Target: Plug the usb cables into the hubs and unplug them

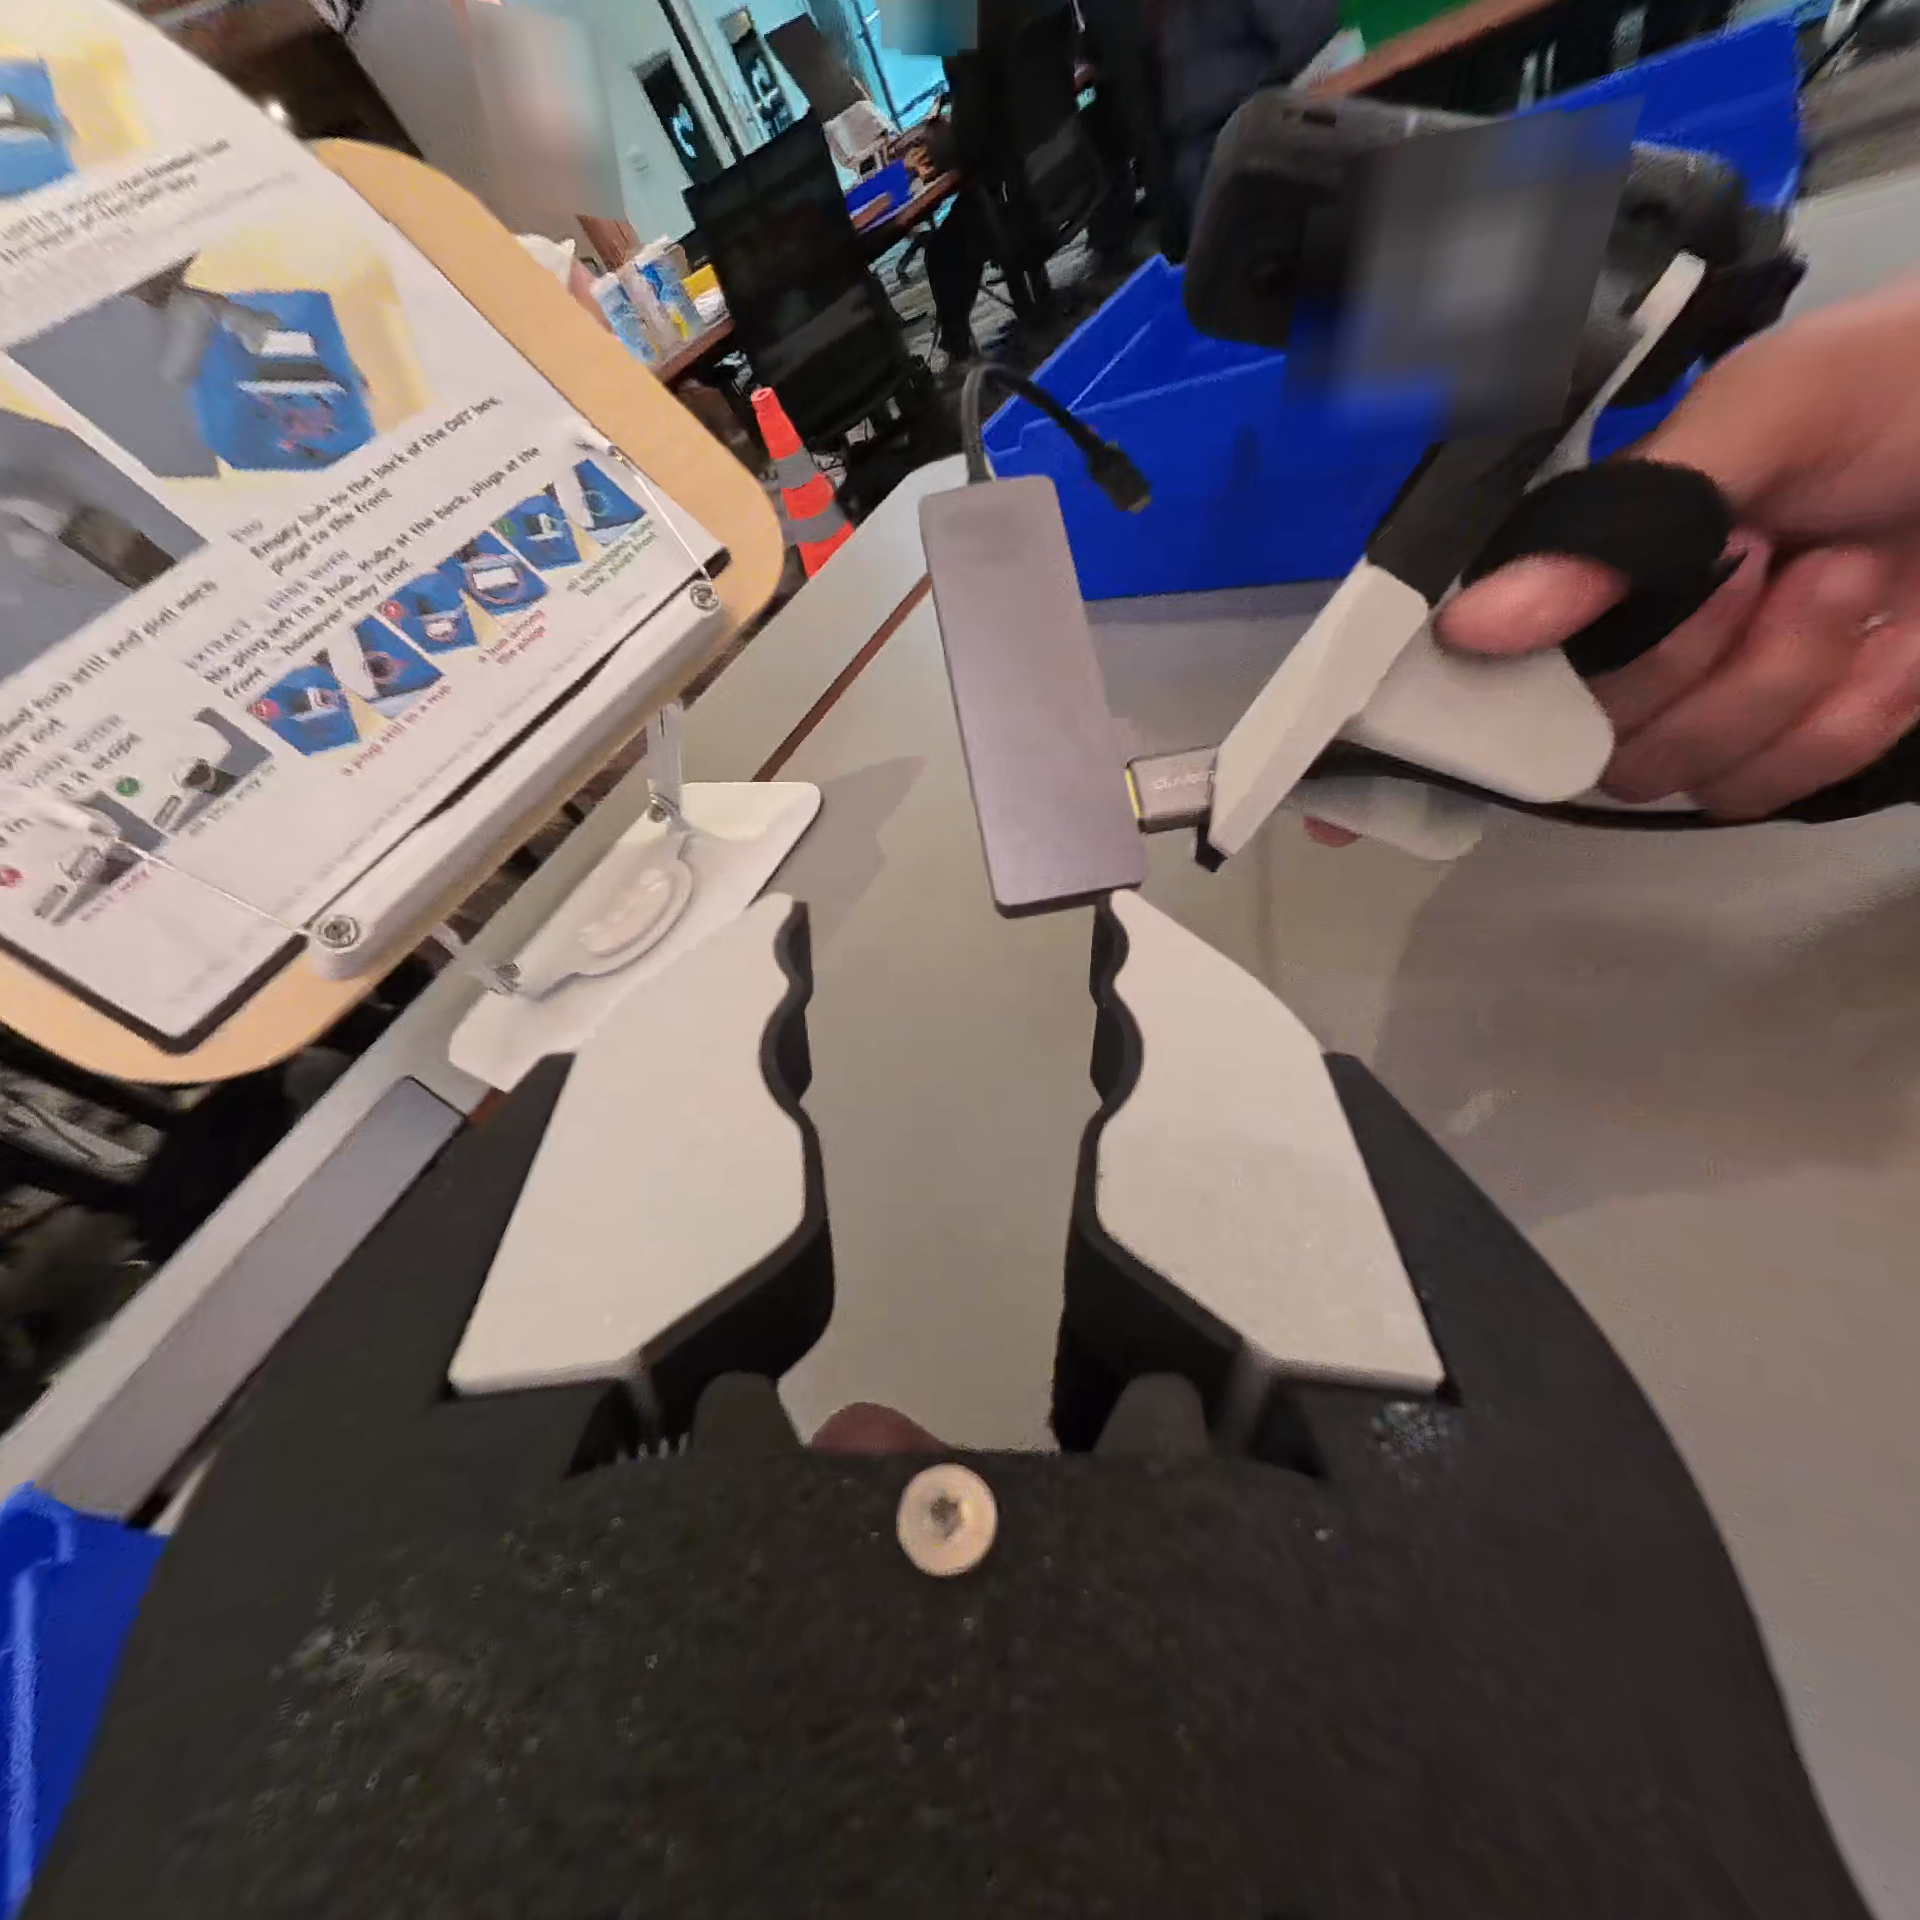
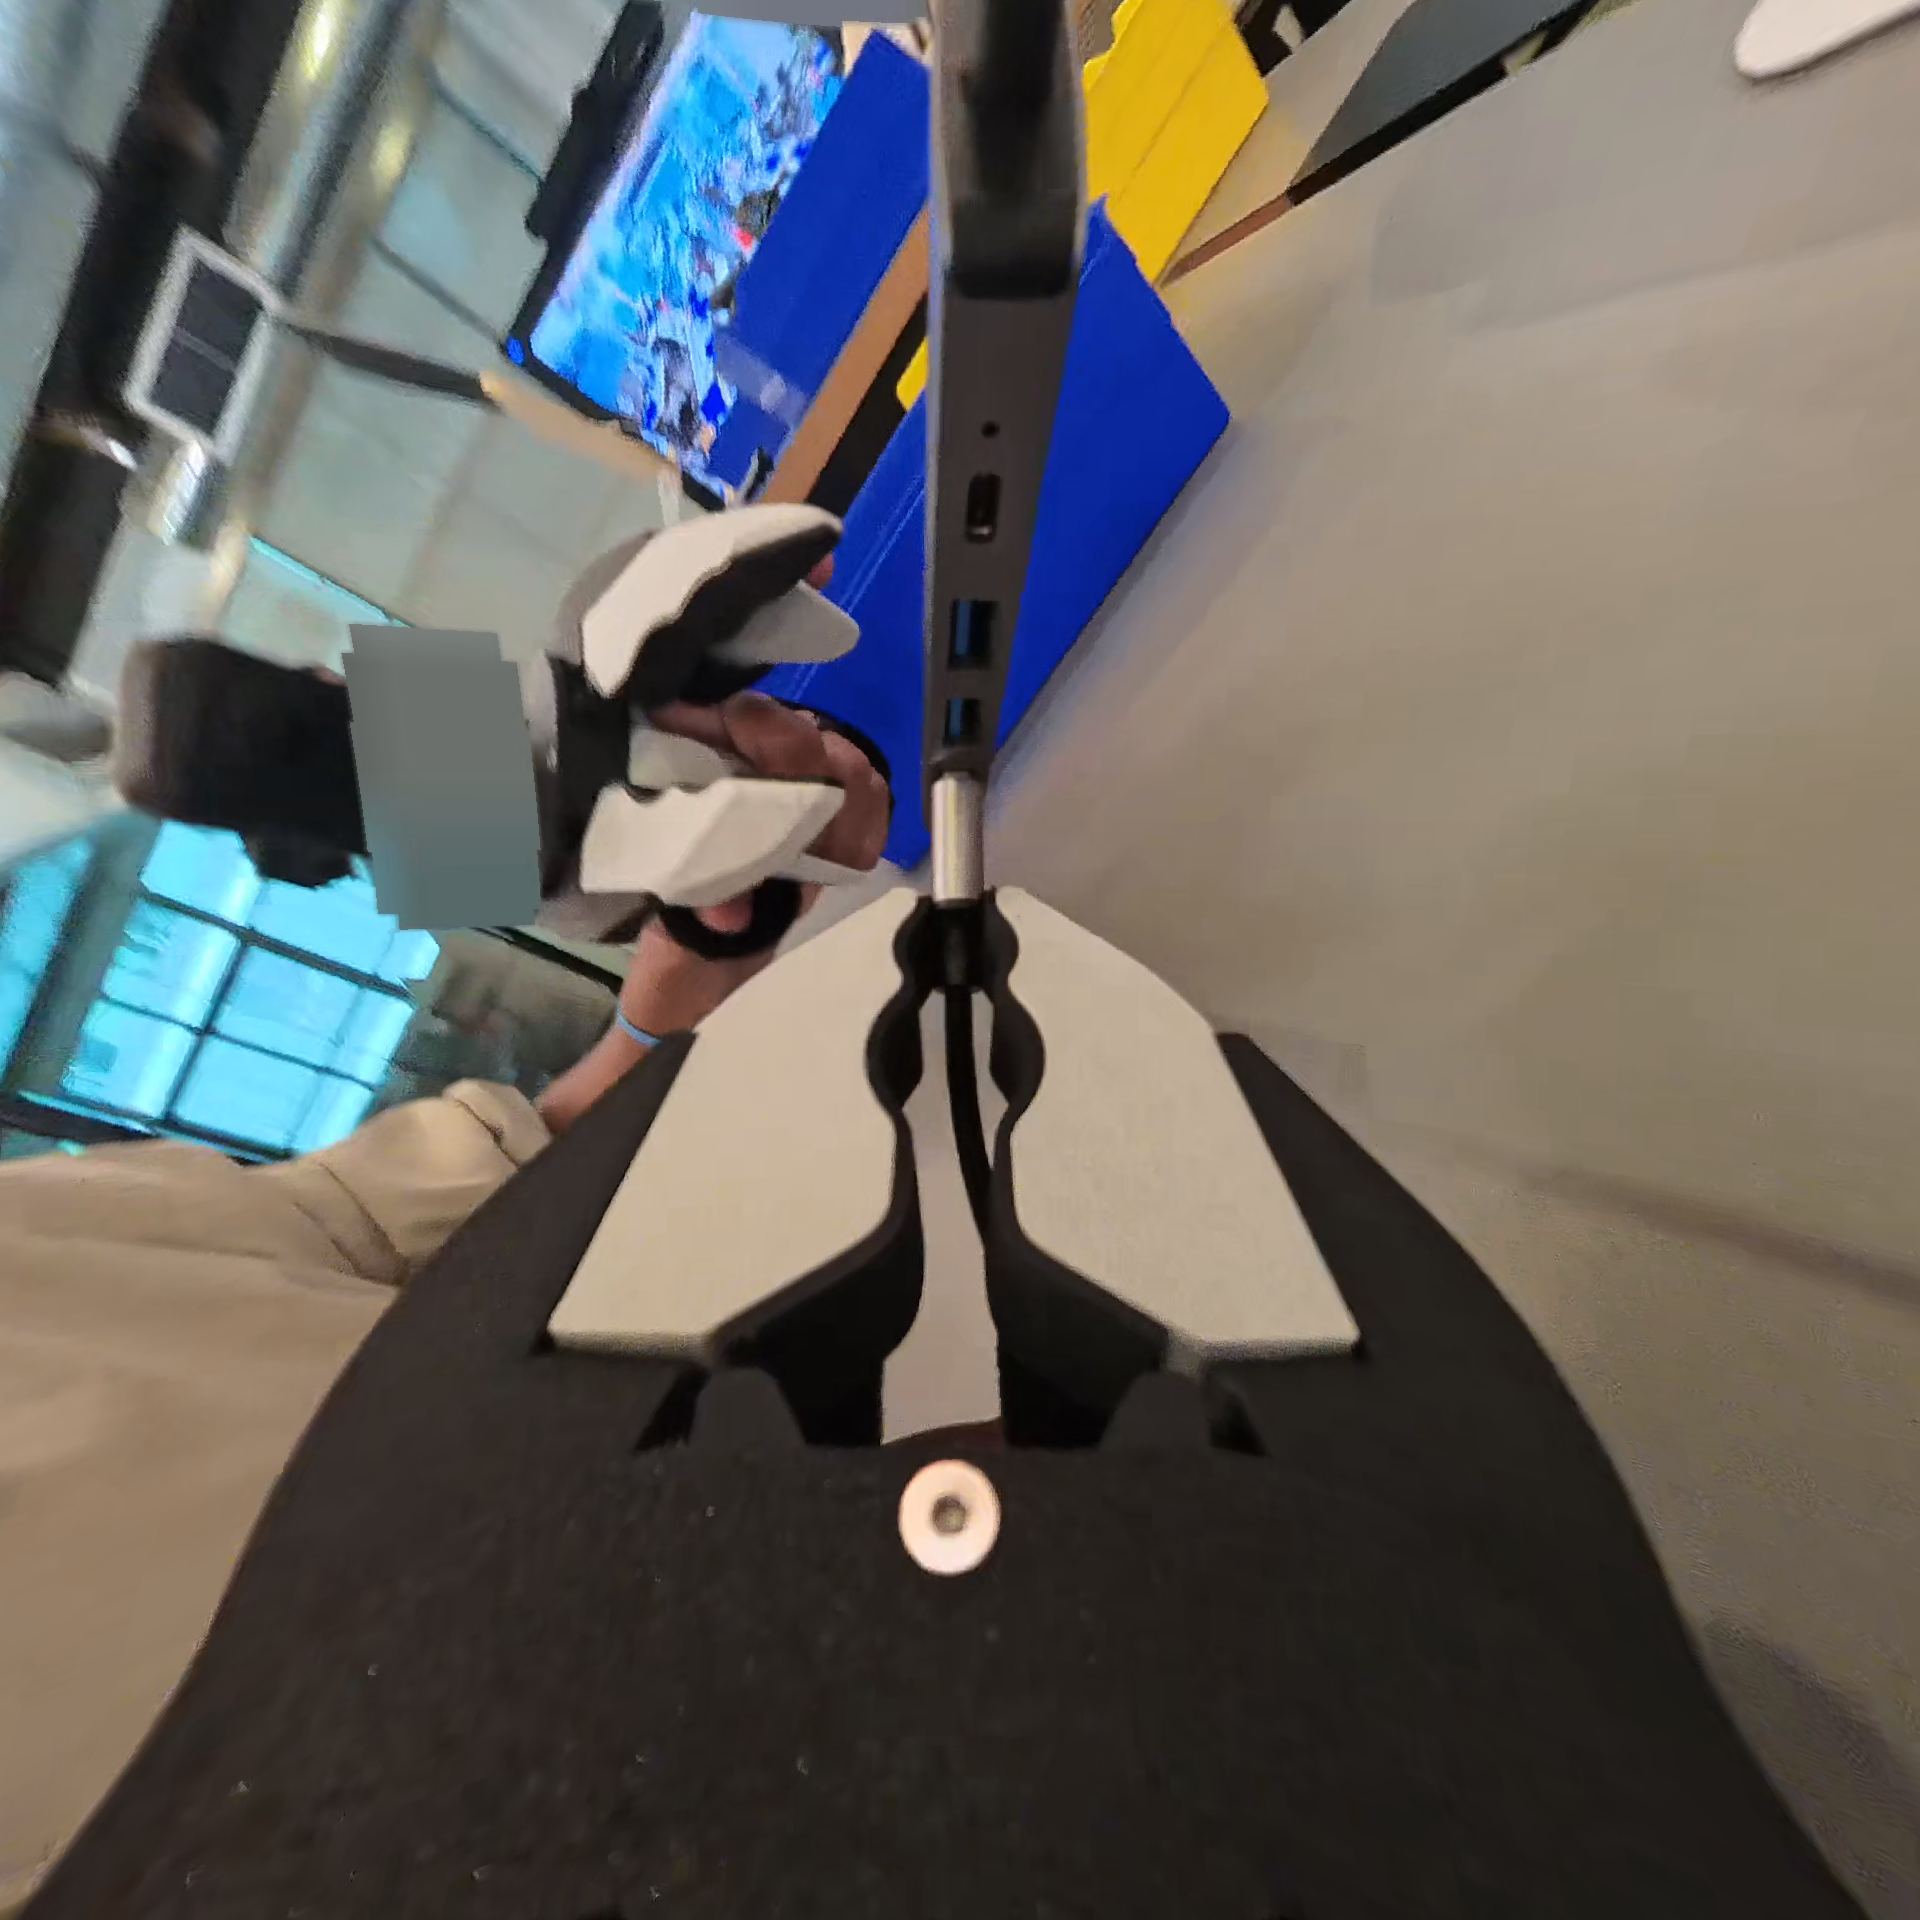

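A dark grey USB hub (image 1: 1029,707) lies flat on the grey table (image 1: 1558,1143), its own short cable (image 1: 1039,405) curling off at the far end. My left gripper (image 1: 945,920) is open and empty, its fingertips just short of the hub's near end. My right gripper (image 2: 956,904) is shut on a silver USB plug (image 2: 956,831), whose black cable runs back between the fingers. The plug's front meets the nearest port on the hub's side (image 2: 966,623); how deep it sits I cannot tell. The right gripper (image 1: 1210,842) and plug (image 1: 1169,790) also show in the left wrist view.
A blue bin (image 1: 1195,468) stands just behind the hub. An instruction sheet on a white stand (image 1: 343,582) leans over the table's left edge. The left gripper (image 2: 847,727) and a hand show in the right wrist view. Yellow bins (image 2: 1174,135) stand farther back.
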`<state>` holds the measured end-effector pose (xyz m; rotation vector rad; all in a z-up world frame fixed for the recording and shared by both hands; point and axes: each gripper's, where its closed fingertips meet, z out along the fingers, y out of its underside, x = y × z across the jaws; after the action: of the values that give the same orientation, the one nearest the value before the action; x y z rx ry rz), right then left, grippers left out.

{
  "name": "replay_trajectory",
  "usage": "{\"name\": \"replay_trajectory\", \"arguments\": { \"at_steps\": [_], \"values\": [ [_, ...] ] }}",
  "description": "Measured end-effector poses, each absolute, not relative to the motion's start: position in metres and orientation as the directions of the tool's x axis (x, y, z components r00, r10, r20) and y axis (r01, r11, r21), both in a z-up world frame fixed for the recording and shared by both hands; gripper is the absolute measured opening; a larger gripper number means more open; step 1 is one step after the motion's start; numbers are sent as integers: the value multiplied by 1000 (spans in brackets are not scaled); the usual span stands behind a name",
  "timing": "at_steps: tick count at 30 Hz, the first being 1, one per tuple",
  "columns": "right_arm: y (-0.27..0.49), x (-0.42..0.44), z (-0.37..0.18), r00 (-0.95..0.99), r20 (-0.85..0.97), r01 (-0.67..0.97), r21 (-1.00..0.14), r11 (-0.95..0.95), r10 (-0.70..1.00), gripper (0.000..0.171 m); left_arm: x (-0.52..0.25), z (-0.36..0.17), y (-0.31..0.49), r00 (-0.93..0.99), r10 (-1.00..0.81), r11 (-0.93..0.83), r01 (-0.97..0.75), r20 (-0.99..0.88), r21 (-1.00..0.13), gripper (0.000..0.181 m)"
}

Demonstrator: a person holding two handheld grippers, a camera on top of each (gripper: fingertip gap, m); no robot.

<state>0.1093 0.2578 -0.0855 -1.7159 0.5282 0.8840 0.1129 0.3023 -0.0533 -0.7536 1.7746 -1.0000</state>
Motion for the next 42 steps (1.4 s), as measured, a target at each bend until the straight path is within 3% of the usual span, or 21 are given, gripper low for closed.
{"name": "replay_trajectory", "arguments": {
  "at_steps": [8,11,14,20,22,26,28,30,32,35,37,42],
  "values": [
    [260,92,-82,416,-903,-868,-430,-250,107,8,118,-71,283,-493,-769,503,-76,-406,-861,58],
    [261,84,-80,402,-907,-868,-420,-266,123,8,118,-74,282,-512,-760,500,-66,-401,-863,54],
    [262,81,-77,375,-916,-877,-400,-266,142,7,114,-75,277,-537,-747,490,-43,-393,-871,36],
    [264,75,-78,342,-925,-873,-378,-307,166,8,109,-77,276,-581,-744,442,-59,-329,-895,36],
    [263,74,-81,393,-906,-844,-424,-329,157,12,109,-80,279,-586,-752,424,-79,-302,-902,36],
    [255,82,-94,655,-753,-683,-625,-377,63,36,115,-87,291,-550,-784,416,-119,-289,-902,35],
    [250,97,-102,864,-502,-473,-782,-406,-39,40,118,-90,295,-542,-803,383,-151,-247,-911,35],
    [247,110,-105,970,-211,-242,-855,-458,-120,43,123,-94,298,-524,-825,358,-190,-214,-914,35],
    [251,112,-105,986,-74,-138,-857,-497,-146,43,124,-97,294,-531,-822,354,-195,-204,-915,36],
    [264,108,-111,989,-34,-106,-844,-526,-146,41,123,-100,285,-550,-806,376,-190,-219,-907,36],
    [269,110,-107,989,-20,-94,-858,-505,-150,22,123,-100,283,-545,-804,392,-184,-238,-901,35],
    [270,113,-114,990,29,-54,-827,-560,-137,19,125,-104,286,-533,-813,392,-203,-234,-897,36]
  ]
}}
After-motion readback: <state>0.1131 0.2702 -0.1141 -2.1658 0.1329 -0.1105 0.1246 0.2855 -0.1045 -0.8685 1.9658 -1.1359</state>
